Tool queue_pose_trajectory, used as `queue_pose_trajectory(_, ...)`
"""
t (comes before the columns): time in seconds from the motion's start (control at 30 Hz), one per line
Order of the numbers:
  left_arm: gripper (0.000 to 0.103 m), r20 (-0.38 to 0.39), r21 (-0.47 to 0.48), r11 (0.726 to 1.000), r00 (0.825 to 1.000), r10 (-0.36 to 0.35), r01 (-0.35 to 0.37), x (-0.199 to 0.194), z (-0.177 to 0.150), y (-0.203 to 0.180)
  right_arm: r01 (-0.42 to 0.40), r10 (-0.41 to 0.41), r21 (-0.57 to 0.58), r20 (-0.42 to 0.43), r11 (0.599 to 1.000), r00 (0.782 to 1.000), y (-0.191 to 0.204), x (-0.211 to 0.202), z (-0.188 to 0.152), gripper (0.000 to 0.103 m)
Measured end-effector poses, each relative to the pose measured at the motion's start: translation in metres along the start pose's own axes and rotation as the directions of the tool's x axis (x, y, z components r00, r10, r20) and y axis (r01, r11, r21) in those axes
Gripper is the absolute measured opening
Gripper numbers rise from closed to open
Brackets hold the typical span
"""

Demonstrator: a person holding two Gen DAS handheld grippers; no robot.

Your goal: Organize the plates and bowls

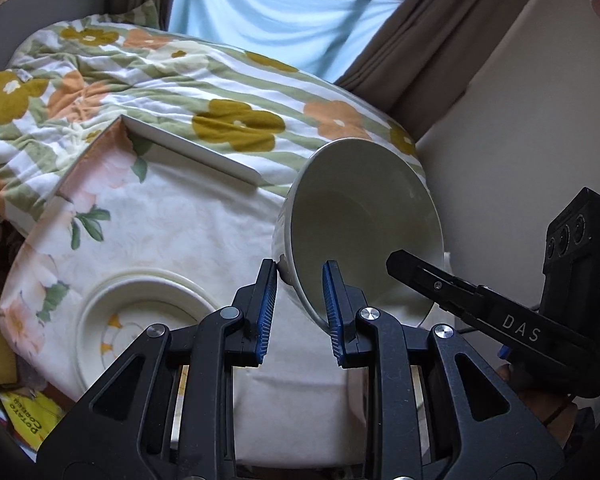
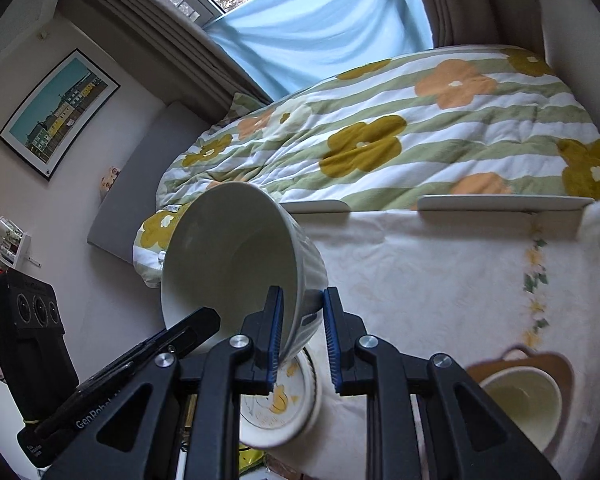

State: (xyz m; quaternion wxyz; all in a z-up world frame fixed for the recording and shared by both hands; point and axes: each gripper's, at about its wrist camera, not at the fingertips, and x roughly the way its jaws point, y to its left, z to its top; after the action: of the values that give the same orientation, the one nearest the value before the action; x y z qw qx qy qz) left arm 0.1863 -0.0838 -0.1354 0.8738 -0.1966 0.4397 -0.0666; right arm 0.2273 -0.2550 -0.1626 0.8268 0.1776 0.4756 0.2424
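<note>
Both grippers pinch one bowl (image 1: pixel 360 220) by opposite rim sides: left gripper (image 1: pixel 300 300) clamps near rim, right gripper (image 2: pixel 300 336) clamps ribbed wall. Bowl held aloft, tilted, mouth toward left camera, over table (image 1: pixel 204 232). Flowered plate (image 1: pixel 140 320) lies below at near table edge, left of bowl. Cup (image 2: pixel 520 404) sits right, well apart. Bed (image 2: pixel 420 140) beyond.

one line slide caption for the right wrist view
Both grippers, right and left, clamp the rim of a tilted white bowl above a flower-patterned plate.
</note>
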Motion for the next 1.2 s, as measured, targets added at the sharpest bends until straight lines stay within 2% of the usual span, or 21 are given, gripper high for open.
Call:
queue_pose_trajectory(0.13, 0.021, -0.048, 0.023, 0.999, 0.998, -0.033, 0.034, 0.005, -0.037, -0.042, 0.054, -0.054, 0.034, -0.003, 0.998, 0.999, -0.032, -0.035, -0.024, 0.018)
queue_pose_trajectory(0.3, 0.021, -0.145, 0.063, 0.996, 0.988, -0.058, 0.068, 0.026, -0.075, -0.083, 0.119, -0.118, 0.082, -0.016, 0.989, 0.993, -0.068, -0.06, -0.049, 0.018)
queue_pose_trajectory(0.5, 0.021, -0.267, 0.119, 0.989, 0.962, -0.055, 0.089, 0.066, -0.105, -0.113, 0.182, -0.174, 0.172, -0.056, 0.968, 0.983, -0.113, -0.065, -0.071, 0.018)
queue_pose_trajectory(0.73, 0.021, -0.368, 0.191, 0.979, 0.93, 0.004, 0.071, 0.109, -0.122, -0.123, 0.23, -0.211, 0.221, -0.105, 0.948, 0.972, -0.146, -0.057, -0.09, 0.018)
queue_pose_trajectory(1.03, 0.021, -0.373, 0.337, 0.942, 0.918, 0.135, -0.002, 0.13, -0.129, -0.134, 0.286, -0.269, 0.157, -0.122, 0.945, 0.956, -0.149, -0.051, -0.099, 0.018)
queue_pose_trajectory(1.2, 0.021, -0.351, 0.404, 0.914, 0.918, 0.187, -0.032, 0.13, -0.132, -0.139, 0.325, -0.31, 0.107, -0.137, 0.939, 0.941, -0.146, -0.047, -0.104, 0.018)
